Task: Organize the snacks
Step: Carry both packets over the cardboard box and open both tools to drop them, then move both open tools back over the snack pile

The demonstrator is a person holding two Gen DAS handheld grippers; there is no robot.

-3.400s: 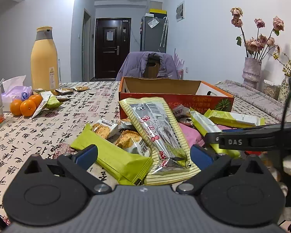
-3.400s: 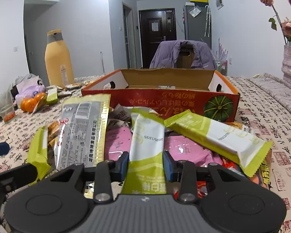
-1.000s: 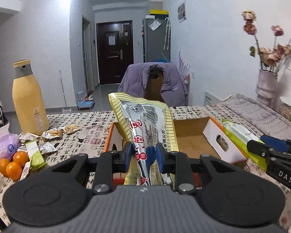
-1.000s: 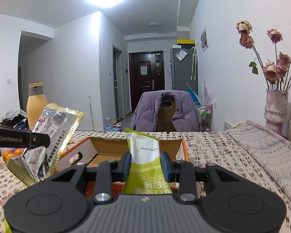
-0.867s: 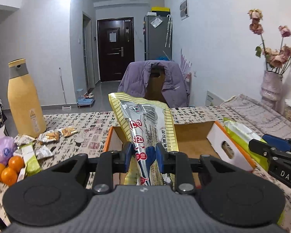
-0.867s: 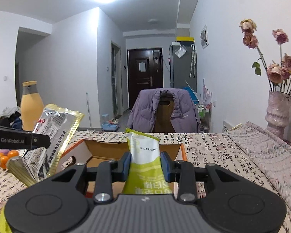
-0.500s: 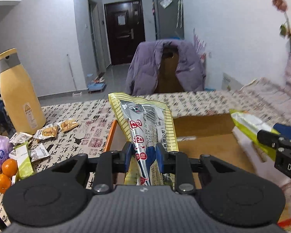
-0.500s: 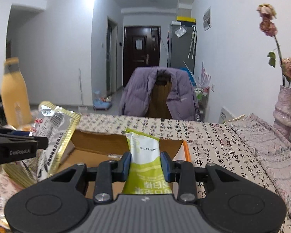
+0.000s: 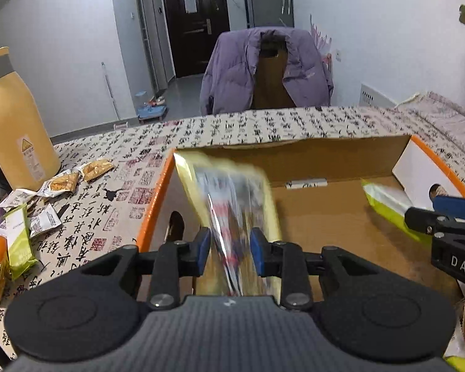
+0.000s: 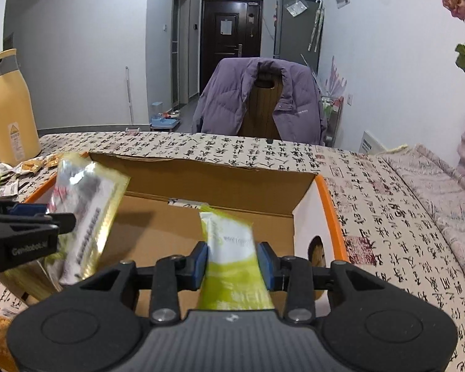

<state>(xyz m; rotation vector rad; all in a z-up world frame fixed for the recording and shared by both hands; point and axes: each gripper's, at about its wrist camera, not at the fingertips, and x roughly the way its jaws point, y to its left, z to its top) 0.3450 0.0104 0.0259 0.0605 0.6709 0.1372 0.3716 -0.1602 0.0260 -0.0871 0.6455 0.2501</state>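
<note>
Two snack packets are held over an open box [image 10: 220, 179].

The box is seen on the table [image 9: 241, 124], at 12 o'clock of both grippers. A gold packet [image 9: 232, 198], blurred, is clamped in the left gripper [image 9: 229, 249] at the box's 9 o'clock side. A green packet [image 10: 232, 248] is gripped by the right gripper [image 10: 232, 262] toward 3 o'clock.

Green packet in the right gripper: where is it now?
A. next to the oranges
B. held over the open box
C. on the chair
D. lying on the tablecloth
B: the green packet sits between the right gripper pads, above the box floor.
</note>
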